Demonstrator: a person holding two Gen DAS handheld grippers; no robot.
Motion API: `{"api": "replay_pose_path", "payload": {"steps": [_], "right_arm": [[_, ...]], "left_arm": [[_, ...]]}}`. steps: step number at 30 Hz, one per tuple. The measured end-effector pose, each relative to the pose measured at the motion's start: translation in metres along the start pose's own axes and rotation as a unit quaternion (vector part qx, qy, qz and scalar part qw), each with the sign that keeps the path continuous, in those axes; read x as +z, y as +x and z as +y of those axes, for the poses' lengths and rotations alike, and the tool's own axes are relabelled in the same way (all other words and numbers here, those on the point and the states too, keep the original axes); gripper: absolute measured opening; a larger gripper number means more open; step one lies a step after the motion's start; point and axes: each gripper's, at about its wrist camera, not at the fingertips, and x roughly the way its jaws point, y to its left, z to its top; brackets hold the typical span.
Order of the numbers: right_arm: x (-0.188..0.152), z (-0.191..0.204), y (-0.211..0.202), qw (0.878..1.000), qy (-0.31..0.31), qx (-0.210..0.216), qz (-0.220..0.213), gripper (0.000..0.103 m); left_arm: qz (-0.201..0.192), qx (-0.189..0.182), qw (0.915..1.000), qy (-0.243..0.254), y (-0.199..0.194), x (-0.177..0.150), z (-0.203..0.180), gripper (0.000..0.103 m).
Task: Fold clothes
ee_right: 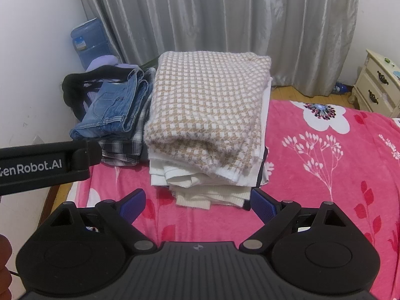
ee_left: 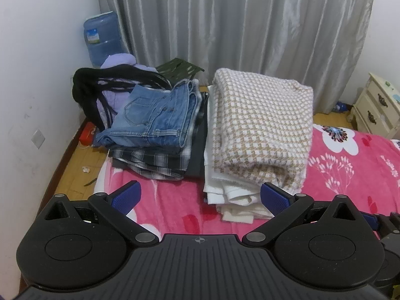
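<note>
A folded beige-and-white checked sweater (ee_left: 260,125) (ee_right: 207,107) tops a stack of folded white clothes (ee_left: 230,197) (ee_right: 200,187) on the pink flowered bedspread (ee_left: 350,170) (ee_right: 325,165). Left of it, folded blue jeans (ee_left: 155,115) (ee_right: 112,107) lie on plaid and dark garments (ee_left: 150,162) (ee_right: 125,147). My left gripper (ee_left: 200,195) is open, just in front of the stacks, with nothing between its blue pads. My right gripper (ee_right: 197,202) is open too, close to the white stack's front edge, empty. The left gripper's black body (ee_right: 45,165) shows at the left of the right wrist view.
A black bag (ee_left: 85,92) and purple cloth (ee_left: 117,60) sit behind the jeans. A blue water jug (ee_left: 102,37) stands in the corner by the grey curtain (ee_left: 237,25). A cream nightstand (ee_left: 377,105) is at the right. Wooden floor (ee_left: 80,165) runs beside the bed's left edge.
</note>
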Motion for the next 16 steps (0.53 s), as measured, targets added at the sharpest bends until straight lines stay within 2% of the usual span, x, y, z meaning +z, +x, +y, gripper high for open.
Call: {"api": "replay_pose_path", "payload": {"steps": [16], "right_arm": [[-0.0036, -0.0020, 0.0018, 1.000, 0.004, 0.000, 0.002, 0.094]], "left_arm": [[0.003, 0.001, 1.0000, 0.001, 0.0017, -0.0020, -0.0002, 0.103]]}}
